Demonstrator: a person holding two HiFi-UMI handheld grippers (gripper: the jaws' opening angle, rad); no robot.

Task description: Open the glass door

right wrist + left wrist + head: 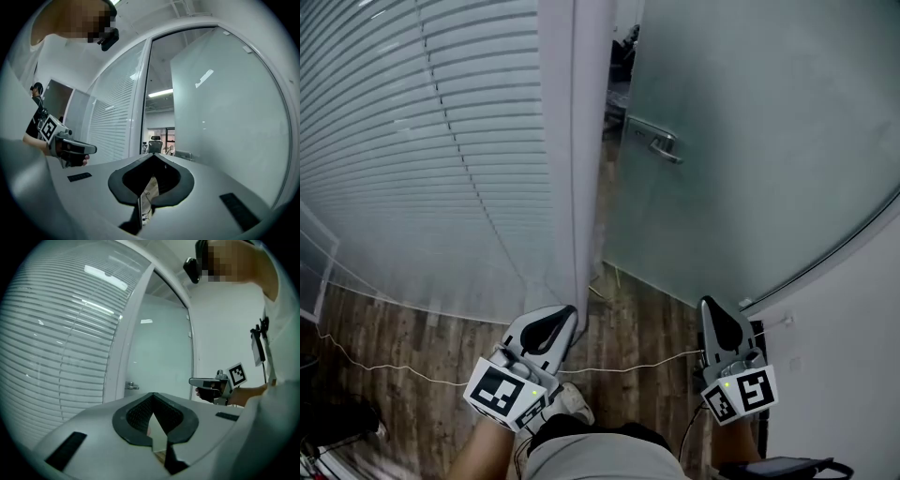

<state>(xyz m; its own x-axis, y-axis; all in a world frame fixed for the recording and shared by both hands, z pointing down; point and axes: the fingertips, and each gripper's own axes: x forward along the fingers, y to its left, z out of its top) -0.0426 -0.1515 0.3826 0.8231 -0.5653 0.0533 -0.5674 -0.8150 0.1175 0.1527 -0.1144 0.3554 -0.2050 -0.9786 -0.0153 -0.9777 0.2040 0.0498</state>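
Observation:
The frosted glass door stands ajar, with a dark gap along its left edge beside the white frame post. Its metal lever handle sticks out near that edge, far ahead of both grippers. My left gripper hangs low in front of the post, shut and empty. My right gripper is low before the door's bottom corner, also shut with nothing in it. The left gripper view has its shut jaws pointing level at the handle. In the right gripper view the jaws face the gap, with the handle just right.
A glass wall with white slatted blinds fills the left. A white wall closes in at the right. A thin white cable runs across the wood floor. An office chair shows through the doorway.

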